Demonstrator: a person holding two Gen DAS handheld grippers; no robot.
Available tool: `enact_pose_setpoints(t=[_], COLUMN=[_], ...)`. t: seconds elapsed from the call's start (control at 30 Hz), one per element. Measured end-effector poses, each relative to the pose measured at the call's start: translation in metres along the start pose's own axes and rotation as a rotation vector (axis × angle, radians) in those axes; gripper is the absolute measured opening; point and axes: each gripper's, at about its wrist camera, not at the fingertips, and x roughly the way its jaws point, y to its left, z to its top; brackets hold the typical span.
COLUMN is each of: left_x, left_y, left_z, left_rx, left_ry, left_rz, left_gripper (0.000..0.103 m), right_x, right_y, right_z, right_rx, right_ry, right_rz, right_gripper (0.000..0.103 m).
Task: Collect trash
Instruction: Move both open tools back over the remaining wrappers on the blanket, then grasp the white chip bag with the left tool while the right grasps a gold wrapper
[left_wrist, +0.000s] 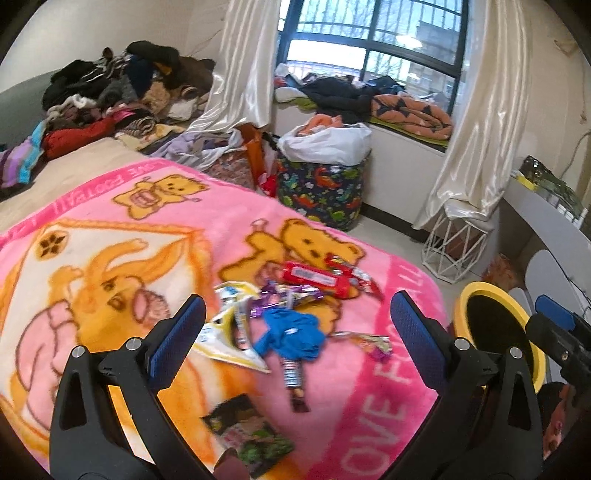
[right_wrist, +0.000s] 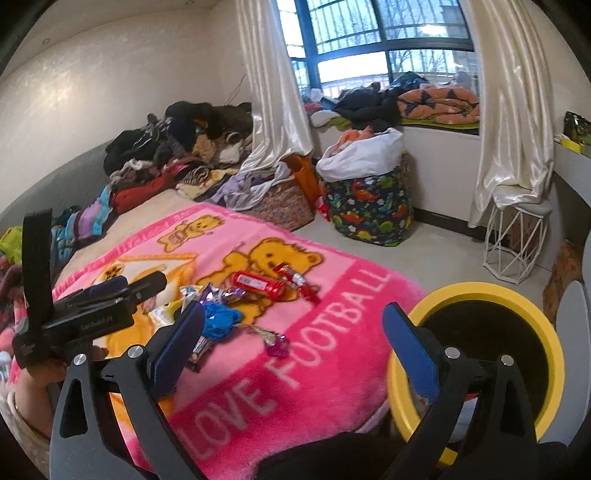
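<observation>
Plainly, this is the reach before a first pick — nothing is held yet. The left gripper (left_wrist: 295, 325) hangs over the pink blanket (left_wrist: 110, 206) with its jaws spread wide and empty, the litter lying between and just beyond them: a blue crumpled wrapper (left_wrist: 291, 334), a red packet (left_wrist: 314, 278), a purple foil wrapper (left_wrist: 286, 297), a white and yellow packet (left_wrist: 229, 332) and a dark printed packet (left_wrist: 245, 432) nearest the camera. The right gripper (right_wrist: 291, 347) is likewise spread and empty, poised between the blanket's edge and the yellow-rimmed bin (right_wrist: 480, 291), which stands just beside the bed with its black mouth open. The next move, I judge, calls for lowering the left jaws onto 1 wrapper — the blue one sits most squarely between them — and closing gently, since thin foil on plush fabric may slip or drag its neighbours along.
</observation>
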Motion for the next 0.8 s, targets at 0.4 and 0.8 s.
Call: enact_pose_setpoints(t=[0.4,0.8], left_x=[0.013,0.051], left_y=[0.057,0.081], left_z=[-0.014,-0.026], left_rx=[-0.067,-0.113], left_ry=[0.067,0.183], left_rz=[0.094,0.067], left_gripper=[0.092,0.072], right_x=[0.054,0.124], right_y=[0.017,0.022], right_z=[-0.003,-0.006], right_rx=[-0.036,-0.052], right_ry=[0.105,0.32], right_rz=[0.033,0.062], right_gripper=[0.094,0.081])
